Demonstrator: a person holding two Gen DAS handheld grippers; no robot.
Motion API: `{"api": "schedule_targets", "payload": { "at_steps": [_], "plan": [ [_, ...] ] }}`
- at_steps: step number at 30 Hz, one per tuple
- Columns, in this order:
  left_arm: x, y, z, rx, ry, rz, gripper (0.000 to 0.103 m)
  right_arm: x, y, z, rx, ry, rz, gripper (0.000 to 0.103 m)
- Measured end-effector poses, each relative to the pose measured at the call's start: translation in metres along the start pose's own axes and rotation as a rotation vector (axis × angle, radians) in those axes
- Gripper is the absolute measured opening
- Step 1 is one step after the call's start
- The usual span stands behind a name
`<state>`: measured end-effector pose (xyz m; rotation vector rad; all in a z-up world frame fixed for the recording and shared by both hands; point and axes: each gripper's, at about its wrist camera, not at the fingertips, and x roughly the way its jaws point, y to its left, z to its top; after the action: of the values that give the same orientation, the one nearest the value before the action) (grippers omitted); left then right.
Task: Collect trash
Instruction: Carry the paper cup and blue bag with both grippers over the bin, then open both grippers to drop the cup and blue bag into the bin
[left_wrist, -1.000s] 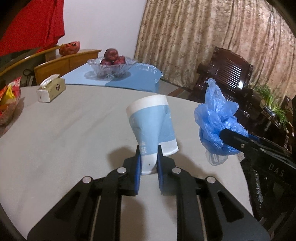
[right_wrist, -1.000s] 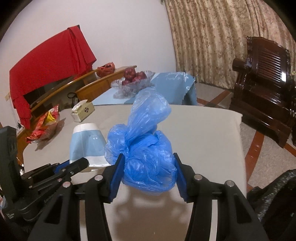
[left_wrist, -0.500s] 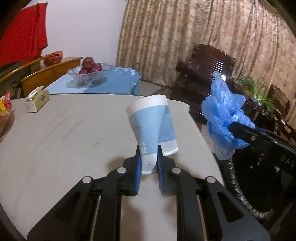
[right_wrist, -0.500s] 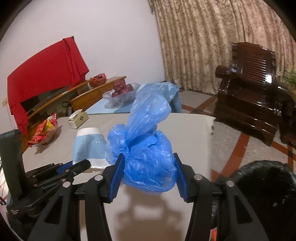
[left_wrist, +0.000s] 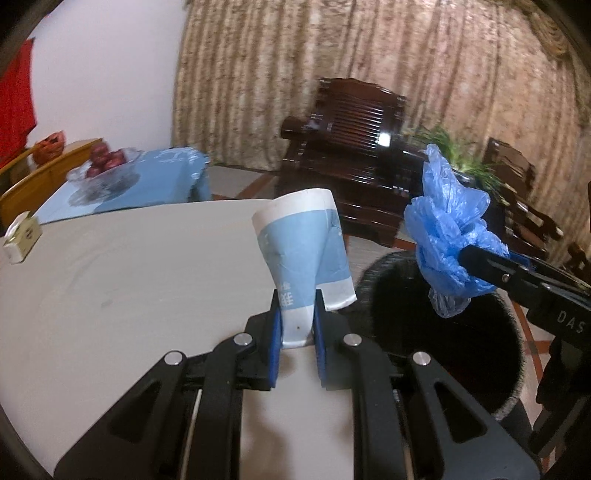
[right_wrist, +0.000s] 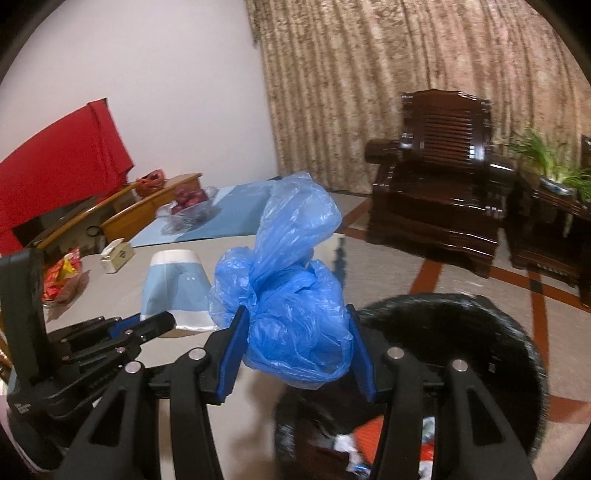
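The tabletop (left_wrist: 129, 280) spreads out under and to the left of the left tongs (left_wrist: 297, 325), and just past its right edge, below the right tongs (right_wrist: 295, 343), stands a bin lined with a black trash bag (right_wrist: 517, 354), its mouth open and some red and white rubbish already showing in the bottom. Next in size is the crumpled blue plastic bag (right_wrist: 291, 306), which the right tongs hold clenched across its bunched middle, the loose tail sticking up above the pads; it hangs about over the near rim of the bin rather than squarely over the opening. It looks almost weightless and quite soft, so squeezing the wad at its thickest part seems the sensible hold, and I would expect it to drift or cling a little to the pads once let go. Smaller again is the blue-and-white paper cup (left_wrist: 303, 254), pinched by the left tongs at its narrow base, which is squashed flat between the pads, while the wider rim end points away and up over the tabletop edge, left of the bin. The cup seems light and already creased, so crushing it matters little, though the waxy paper could slip from so small a bite.
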<state>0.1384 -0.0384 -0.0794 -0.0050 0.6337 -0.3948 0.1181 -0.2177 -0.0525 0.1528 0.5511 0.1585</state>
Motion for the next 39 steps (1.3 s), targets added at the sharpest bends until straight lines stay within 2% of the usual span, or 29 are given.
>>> {"api": "schedule_targets", "payload": {
  "at_steps": [6, 14, 24, 29, 30, 33, 36, 38, 39],
  "plan": [
    [0.012, -0.043, -0.004, 0.067, 0.015, -0.076, 0.014, -0.025, -0.033, -0.010, 0.030, -0.017, -0.067, 0.051],
    [0.031, -0.078, -0.013, 0.121, 0.052, -0.145, 0.015, -0.049, -0.073, -0.029, 0.069, -0.012, -0.156, 0.051],
    [0.066, -0.107, -0.027, 0.157, 0.125, -0.182, 0.016, -0.046, -0.109, -0.059, 0.123, 0.045, -0.231, 0.052],
    [0.086, -0.117, -0.029, 0.164, 0.171, -0.197, 0.022, -0.040, -0.121, -0.070, 0.138, 0.080, -0.251, 0.055],
    [0.089, -0.118, -0.029, 0.165, 0.180, -0.201, 0.024, -0.039, -0.123, -0.072, 0.138, 0.087, -0.254, 0.059],
    [0.099, -0.121, -0.032, 0.169, 0.209, -0.213, 0.037, -0.036, -0.129, -0.076, 0.146, 0.104, -0.273, 0.082],
    [0.103, -0.117, -0.037, 0.171, 0.230, -0.211, 0.043, -0.038, -0.135, -0.081, 0.165, 0.109, -0.296, 0.086],
    [0.104, -0.111, -0.038, 0.165, 0.241, -0.207, 0.056, -0.041, -0.136, -0.083, 0.172, 0.105, -0.310, 0.092],
    [0.103, -0.108, -0.039, 0.155, 0.242, -0.207, 0.059, -0.043, -0.137, -0.084, 0.174, 0.100, -0.313, 0.093]
  ]
}}
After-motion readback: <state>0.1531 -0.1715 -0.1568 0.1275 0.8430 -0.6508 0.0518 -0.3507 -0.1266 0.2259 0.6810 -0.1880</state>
